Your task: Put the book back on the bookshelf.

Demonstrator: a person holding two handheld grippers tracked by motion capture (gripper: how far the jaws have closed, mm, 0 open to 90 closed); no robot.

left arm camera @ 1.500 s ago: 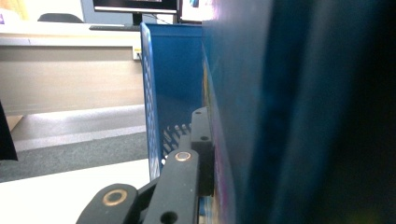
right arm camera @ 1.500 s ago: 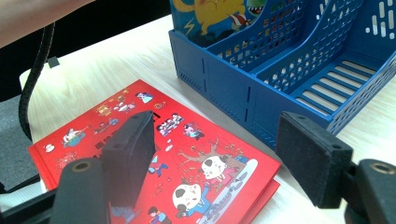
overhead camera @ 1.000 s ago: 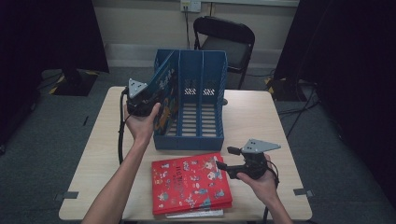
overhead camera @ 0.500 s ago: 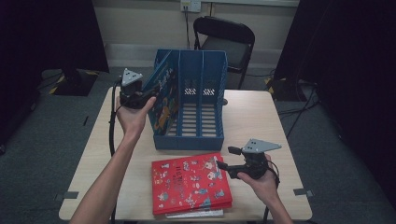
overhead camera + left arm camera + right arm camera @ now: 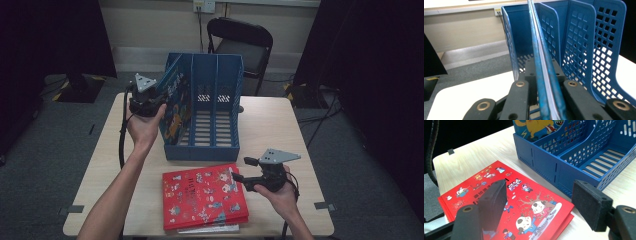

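A blue file rack (image 5: 212,150) with three slots stands in the middle of the table. A blue picture book (image 5: 175,107) stands tilted in its left slot, and my left gripper (image 5: 152,102) is shut on its near upper edge. In the left gripper view the blue picture book (image 5: 541,65) runs edge-on between the jaws, beside the rack's left wall (image 5: 510,47). A red picture book (image 5: 202,200) lies flat on a thin stack at the table's front. My right gripper (image 5: 240,172) hovers open over the red book's right edge, with the red cover (image 5: 524,195) seen between its pads (image 5: 492,202).
A black folding chair (image 5: 242,45) stands behind the table. The light wooden table (image 5: 95,165) has bare room at left and right of the rack. A white book edge (image 5: 207,230) peeks out under the red one. Dark curtains hang at both sides.
My left gripper has moved left and toward the table's back with the blue book, tipping it further into the rack's left slot. The right gripper has stayed put.
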